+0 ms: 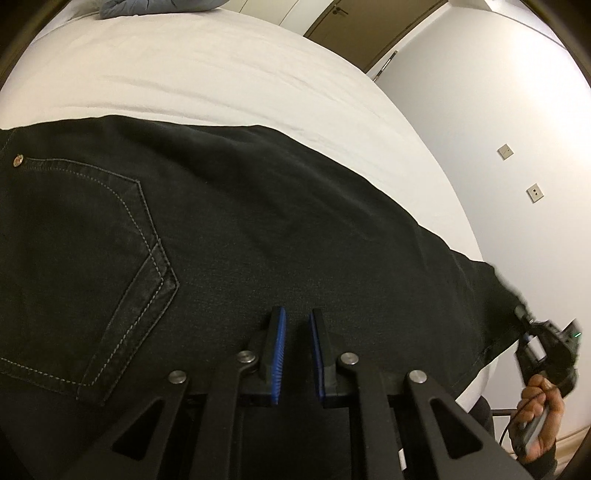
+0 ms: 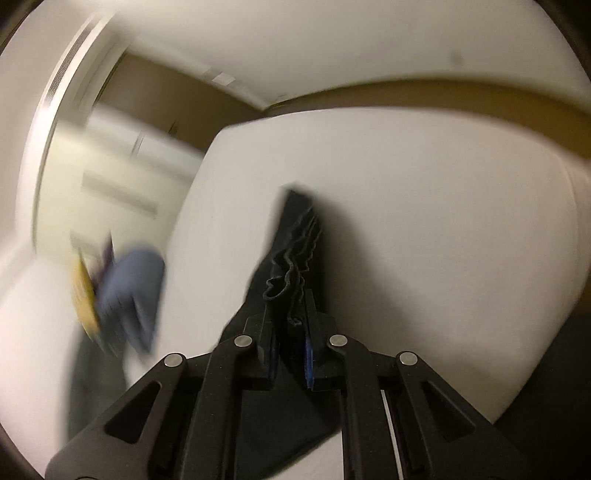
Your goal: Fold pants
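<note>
Black jeans lie spread across a white bed, back pocket facing up at the left. My left gripper sits low over the jeans' near edge, its blue pads close together with dark fabric pinched between them. At the far right, a hand holds my right gripper at the end of the leg. In the blurred right wrist view, the right gripper is shut on the bunched hem of the jeans, which rises off the bed.
A blue-grey garment lies at the far side of the bed; in the right wrist view the blue-grey garment sits beside something yellow. A white wall with two outlet plates runs past the bed's right edge.
</note>
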The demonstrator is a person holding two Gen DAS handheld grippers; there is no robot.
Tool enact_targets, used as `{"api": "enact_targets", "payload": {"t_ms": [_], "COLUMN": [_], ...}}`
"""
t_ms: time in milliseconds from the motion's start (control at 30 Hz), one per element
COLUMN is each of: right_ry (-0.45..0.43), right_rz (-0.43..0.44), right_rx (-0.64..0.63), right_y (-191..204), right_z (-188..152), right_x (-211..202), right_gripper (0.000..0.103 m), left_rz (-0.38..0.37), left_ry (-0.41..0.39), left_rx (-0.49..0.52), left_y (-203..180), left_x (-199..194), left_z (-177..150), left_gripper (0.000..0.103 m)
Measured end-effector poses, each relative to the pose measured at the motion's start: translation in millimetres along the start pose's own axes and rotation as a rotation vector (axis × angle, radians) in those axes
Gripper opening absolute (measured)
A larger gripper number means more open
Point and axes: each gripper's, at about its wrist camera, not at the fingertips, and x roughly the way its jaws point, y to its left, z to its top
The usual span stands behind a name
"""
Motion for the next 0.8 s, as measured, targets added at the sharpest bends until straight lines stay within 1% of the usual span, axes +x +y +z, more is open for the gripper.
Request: {"api": "enact_targets", "payload": {"t_ms": [67,100,133,167,200,233,300,333,367,433,500,600,633,667,700,767,800], "right_ry": [0.031,0.064,0.097,0.153,0.200,0.240,0.323,0.371,0.372,0.351,0.326,0.281,0.268,0.253,0.244,0.228,0.219], "right_rz": [-0.015,-0.017,-0.007,0.008,0.007,-0.012,-0.077,-0.113,-0.127,-0.122,-0.116,-0.107,-0.107,-0.107,-0.104,-0.101,-0.102], "right_rx": [-0.204,-0.358,-0.455,-0.585,-0.689,-0.781,-0.892,-0.908,-0.918,-0.941,-0.940,-0.939,-0.952,-0.979,-1.000,-1.037,-1.062], "right_y": [47.8,83.4,103.9,130.0,146.7,154.3,156.3,150.4,146.9,152.2,148.7,149.7,156.3,162.0,172.4,180.2,183.6], "right_z": [-19.7,-44.3,-67.0,-100.7,-129.7,-156.8,-198.5,-212.0,-218.1,-220.7,-219.5,-223.1,-226.2,-231.7,-218.5,-224.8,-229.0], "right_x": [0.6,5.8,6.7,16.3,24.6,33.2,62.8,78.1,82.1,78.3,71.4,50.7,43.9,38.8,40.1,34.6,25.2], "right_gripper": [0.009,0.009,0.009,0.009,0.009,0.009,0.009,0.009,0.009,0.009,0.009,0.009,0.009,0.009,0.009,0.009,0.009], "left_rz": [-0.012,-0.027,-0.044,-0.046,-0.047,-0.050,-0.073,-0.088,-0.098,-0.120,-0.137,-0.173,-0.180,-0.183,-0.182,-0.167,-0.169], "left_ry": [0.001,-0.002,-0.015,-0.025,-0.044,-0.054,-0.053,-0.040,-0.036,-0.030,-0.007,0.052,0.073,0.093,0.121,0.154,0.159], "left_rx": [-0.010,-0.017,-0.024,-0.028,-0.038,-0.049,-0.071,-0.086,-0.095,-0.105,-0.118,-0.112,-0.103,-0.096,-0.090,-0.086,-0.085], "left_y": [0.5,2.3,2.4,1.4,0.4,0.6,1.5,2.0,1.9,-0.3,-4.7,-20.2,-25.4,-28.8,-32.5,-35.4,-36.1], "left_x": [-1.6,-4.9,-9.6,-12.3,-17.1,-20.1,-21.8,-21.7,-21.8,-20.5,-14.0,-0.6,3.8,8.4,14.9,22.4,23.8], "left_z": [1.2,2.2,3.4,3.9,5.0,6.2,8.6,10.8,12.1,15.1,18.3,26.8,30.9,35.1,40.5,49.7,52.7], "left_gripper": [0.023,0.036,0.055,0.064,0.082,0.091,0.092,0.092,0.092,0.092,0.092,0.093,0.096,0.098,0.100,0.100,0.100]}}
